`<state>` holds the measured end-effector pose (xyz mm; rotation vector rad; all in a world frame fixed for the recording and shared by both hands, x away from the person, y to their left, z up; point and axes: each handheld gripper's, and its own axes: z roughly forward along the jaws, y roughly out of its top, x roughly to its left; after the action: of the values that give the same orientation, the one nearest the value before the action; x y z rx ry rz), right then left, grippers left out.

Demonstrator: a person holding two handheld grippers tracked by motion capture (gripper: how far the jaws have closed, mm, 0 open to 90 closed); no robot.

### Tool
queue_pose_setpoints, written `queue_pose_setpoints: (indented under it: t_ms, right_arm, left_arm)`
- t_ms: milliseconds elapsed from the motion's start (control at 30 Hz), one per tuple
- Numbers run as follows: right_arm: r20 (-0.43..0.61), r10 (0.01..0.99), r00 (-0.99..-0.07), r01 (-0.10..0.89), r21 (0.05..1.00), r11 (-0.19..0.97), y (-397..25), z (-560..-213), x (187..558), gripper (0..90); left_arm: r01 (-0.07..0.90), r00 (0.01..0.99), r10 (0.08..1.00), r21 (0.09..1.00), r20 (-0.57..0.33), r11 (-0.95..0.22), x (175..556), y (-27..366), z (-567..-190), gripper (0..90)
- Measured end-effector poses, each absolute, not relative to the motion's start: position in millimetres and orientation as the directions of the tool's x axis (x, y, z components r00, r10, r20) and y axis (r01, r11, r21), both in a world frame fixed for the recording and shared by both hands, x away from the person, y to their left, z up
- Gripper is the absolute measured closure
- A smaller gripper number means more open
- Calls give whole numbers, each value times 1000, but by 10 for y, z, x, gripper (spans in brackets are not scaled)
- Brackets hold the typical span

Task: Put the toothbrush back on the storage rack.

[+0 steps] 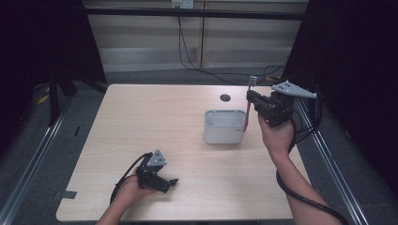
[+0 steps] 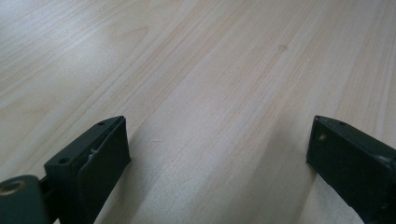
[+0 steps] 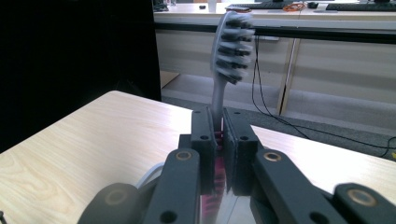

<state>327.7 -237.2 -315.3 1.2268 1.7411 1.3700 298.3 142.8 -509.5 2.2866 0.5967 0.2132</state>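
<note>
Wooden table (image 1: 141, 122), pale grain, mostly bare; a small dark round spot (image 1: 225, 97) near its far edge.

White holder (image 1: 224, 126), a rectangular open-topped tub, stands right of centre on the table.

Right gripper (image 1: 250, 101) is held above and just to the right of the holder, the person's right hand (image 1: 278, 133) gripping it from below. Its jaws are pressed together on a toothbrush (image 1: 248, 105): in the right gripper view the grey neck (image 3: 218, 100) rises upright from between the jaws and the bristled head (image 3: 232, 46) stands above them, while the pink handle (image 3: 215, 161) runs down behind. In the high view the pink handle hangs down at the holder's right rim; whether its tip is already inside the tub or just outside the wall, I cannot tell.

Left gripper (image 1: 172, 182) rests low near the table's front edge, well apart from the holder, jaws spread wide with bare wood between them in its own view. Idle.

Step in hand, as I judge it: standing the toothbrush in the holder. The next move calls for keeping the brush upright, getting the handle tip over the opening, lowering it, then parting the jaws.
</note>
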Motion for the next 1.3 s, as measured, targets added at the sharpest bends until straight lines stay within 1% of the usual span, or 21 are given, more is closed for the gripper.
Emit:
queue_pose_setpoints:
  t_ms: [433, 900, 1067, 1300]
  right_arm:
    - [83, 926, -367, 286, 958, 28, -2384, -3086, 3425, 840]
    - [64, 935, -348, 286, 957, 41, -2348, -3111, 3590, 840]
    - [48, 943, -331, 287, 957, 52, -2367, -3146, 3631, 840]
    - [60, 947, -315, 306, 951, 42, -2391, -3264, 3690, 839]
  left_arm:
    - [354, 878, 479, 709, -26, -610, 2983, 1428, -5095, 54]
    - [354, 877, 479, 709, -26, -610, 2983, 1427, -5094, 54]
    - [355, 877, 479, 709, -27, -609, 2983, 1427, -5095, 54]
    - [354, 877, 480, 709, -24, -611, 2983, 1427, -5094, 54]
